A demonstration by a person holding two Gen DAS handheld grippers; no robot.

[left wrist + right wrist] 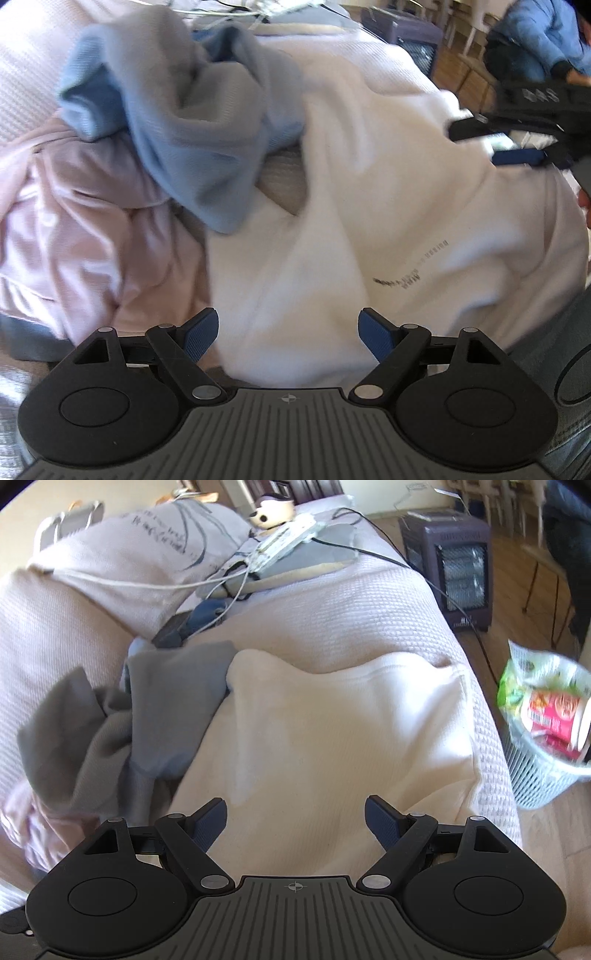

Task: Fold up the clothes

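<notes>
In the left wrist view, the left gripper (288,334) stands wide apart at the bottom centre with nothing between its blue pads, above a white garment (369,206) filling the middle and right; a grey-blue garment (192,122) lies crumpled at upper left and a pink garment (74,229) at left. In the right wrist view, the right gripper (295,821) is likewise spread and empty at bottom centre over the white garment (332,731), with the grey-blue garment (147,716) at left and a waste basket (543,771) at the right edge.

A cream-white garment (332,731) with small dark lettering fills the centre. At ten o'clock lies a grey-blue garment (192,122), at eight a pale pink one (74,229). The waffle-textured bedcover (332,609) is off-white.
</notes>
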